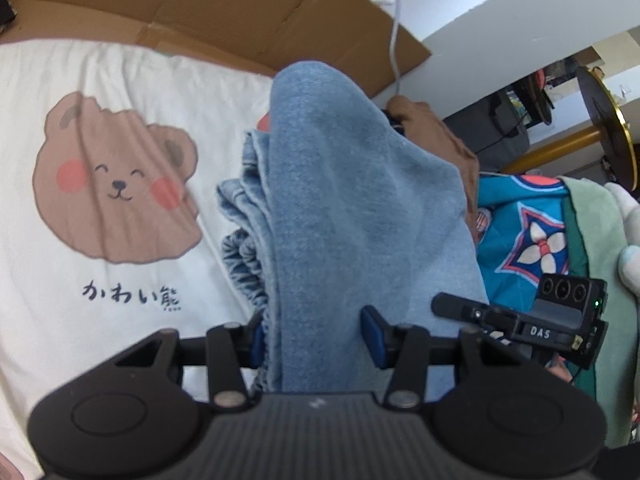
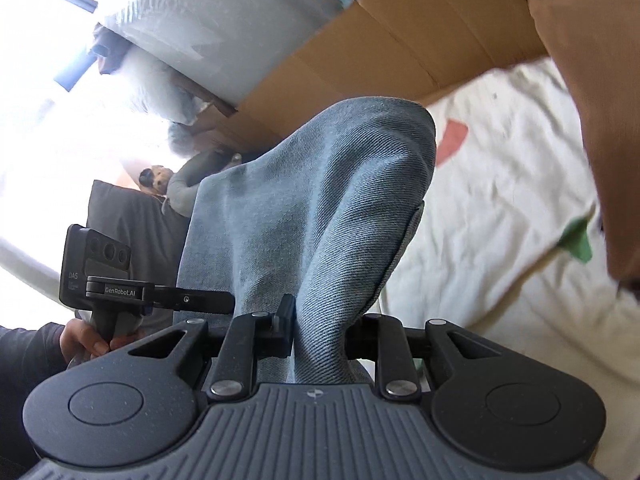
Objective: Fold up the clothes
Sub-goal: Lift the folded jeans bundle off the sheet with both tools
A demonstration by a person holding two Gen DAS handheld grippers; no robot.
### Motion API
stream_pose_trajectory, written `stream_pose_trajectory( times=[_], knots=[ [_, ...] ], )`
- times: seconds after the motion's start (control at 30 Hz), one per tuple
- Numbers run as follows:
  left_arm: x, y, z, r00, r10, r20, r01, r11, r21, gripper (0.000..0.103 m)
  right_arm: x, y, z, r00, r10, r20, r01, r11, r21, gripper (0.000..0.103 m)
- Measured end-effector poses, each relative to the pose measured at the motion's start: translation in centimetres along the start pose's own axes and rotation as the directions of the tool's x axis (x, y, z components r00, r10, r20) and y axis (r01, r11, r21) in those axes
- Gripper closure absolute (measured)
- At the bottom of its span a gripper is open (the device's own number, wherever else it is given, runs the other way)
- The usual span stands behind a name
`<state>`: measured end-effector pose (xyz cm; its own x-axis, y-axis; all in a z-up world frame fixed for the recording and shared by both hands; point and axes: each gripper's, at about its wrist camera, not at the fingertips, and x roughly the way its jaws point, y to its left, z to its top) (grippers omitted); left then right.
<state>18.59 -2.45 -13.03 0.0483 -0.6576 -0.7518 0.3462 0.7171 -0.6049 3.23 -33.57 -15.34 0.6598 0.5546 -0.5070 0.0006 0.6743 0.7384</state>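
Mid-fold: both claws clamped on the jeans [image 1: 352, 208], lifted off the sheet [image 1: 132, 300]. Left claw [image 1: 316, 336] pinches denim between its pads at bottom centre of its frame; right claw [image 2: 320, 332] likewise, cloth bunched and rising to frame centre. Jeans hang between them, elastic waistband at centre-left in left view. Next move, my guess: carry the held edge over, lay it flat on the sheet, keep both edges level, then let go

Left gripper [image 1: 316, 340] fingers clamped on denim; right gripper [image 2: 320, 332] likewise clamped. Bare hand [image 2: 90, 338] grips left handle.
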Motion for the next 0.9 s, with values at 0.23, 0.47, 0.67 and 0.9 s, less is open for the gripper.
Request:
stream_pose_trajectory(
  times=[0.23,0.47,0.67,0.9],
  knots=[
    [-1.7,-3.0,1.7,0.999,-0.001,0.049,0.001,1.0,0.004,0.053,-2.3,3.0,2.6,0.998,0.006,0.059,-0.001,0.996,-0.089,0.081],
    [-3.9,-7.1,3.3,0.996,-0.011,0.093,0.006,0.999,0.05,0.053,-5.6,5.7,5.8,0.995,0.0,0.1,0.013,0.991,-0.135,0.081],
    [-4.9,-11.1,4.5,0.993,-0.023,0.113,0.013,0.996,0.088,0.053,-9.2,7.5,7.8,0.99,-0.02,0.137,0.041,0.988,-0.148,0.081],
    [-4.8,-14.9,5.6,0.992,-0.033,0.119,0.017,0.991,0.133,0.053,-12.6,8.4,8.9,0.981,-0.049,0.189,0.076,0.987,-0.14,0.081]
  ],
)
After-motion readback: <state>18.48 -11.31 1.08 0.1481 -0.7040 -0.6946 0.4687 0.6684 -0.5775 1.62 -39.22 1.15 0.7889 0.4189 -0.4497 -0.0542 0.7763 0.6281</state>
